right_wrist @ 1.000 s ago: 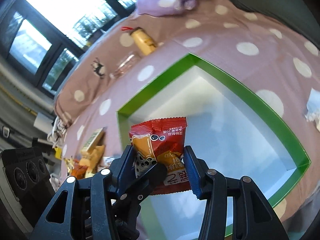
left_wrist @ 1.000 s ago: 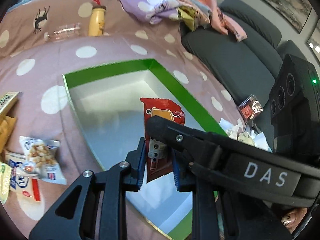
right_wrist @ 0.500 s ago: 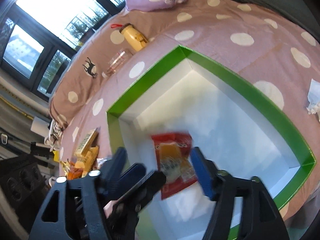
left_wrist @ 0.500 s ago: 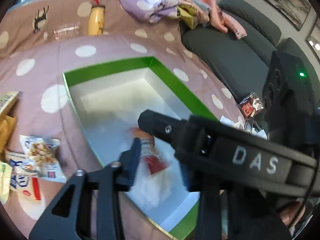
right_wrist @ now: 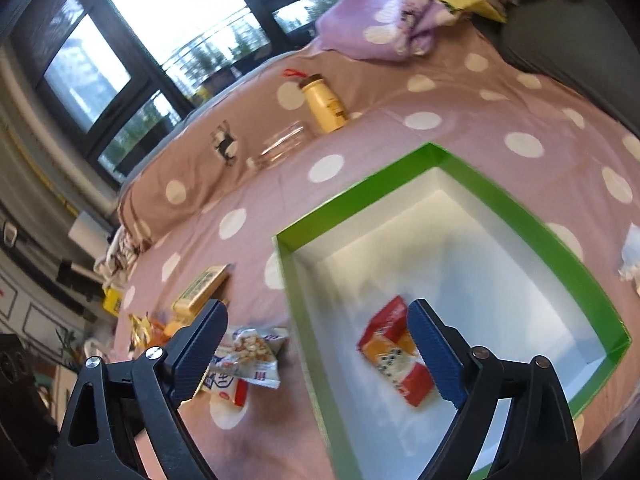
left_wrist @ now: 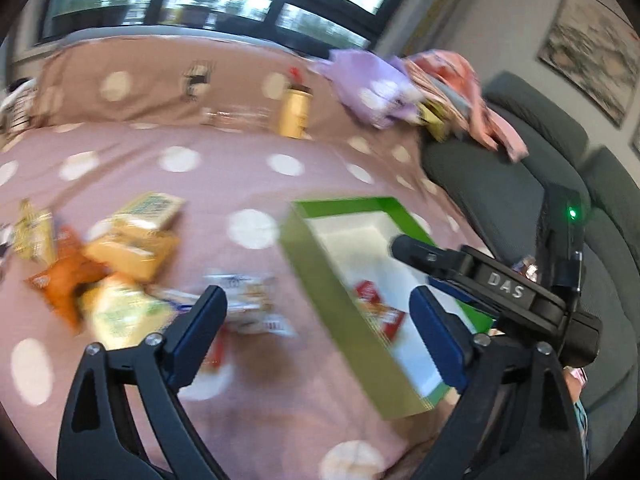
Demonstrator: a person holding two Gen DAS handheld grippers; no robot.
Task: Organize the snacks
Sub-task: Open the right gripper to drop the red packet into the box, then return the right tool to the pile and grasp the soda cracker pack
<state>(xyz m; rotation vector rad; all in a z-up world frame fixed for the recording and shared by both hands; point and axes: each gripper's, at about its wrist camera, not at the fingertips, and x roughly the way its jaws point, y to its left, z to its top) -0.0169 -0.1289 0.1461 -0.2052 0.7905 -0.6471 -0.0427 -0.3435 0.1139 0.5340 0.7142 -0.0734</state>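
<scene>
A red and orange snack packet [right_wrist: 394,354] lies flat inside the green box with a white inside [right_wrist: 360,204], near its front left corner; it also shows in the left wrist view [left_wrist: 378,310] inside the box [left_wrist: 320,280]. My right gripper [right_wrist: 316,350] is open and empty above the box's left wall. My left gripper [left_wrist: 318,338] is open and empty, also above the left wall; the view is blurred. Loose snack packets lie left of the box: a white peanut packet [right_wrist: 256,354], and yellow and orange ones [left_wrist: 132,248].
A yellow bottle [right_wrist: 324,104] and a clear glass [right_wrist: 282,146] stand at the back of the dotted pink cloth. A purple cloth heap [right_wrist: 380,28] lies on the grey sofa [left_wrist: 520,184]. Crumpled white paper [right_wrist: 632,256] lies right of the box.
Both grippers opened and let the red packet drop into the box. Both then pulled back and up; the left one swung left, bringing the loose snacks into view.
</scene>
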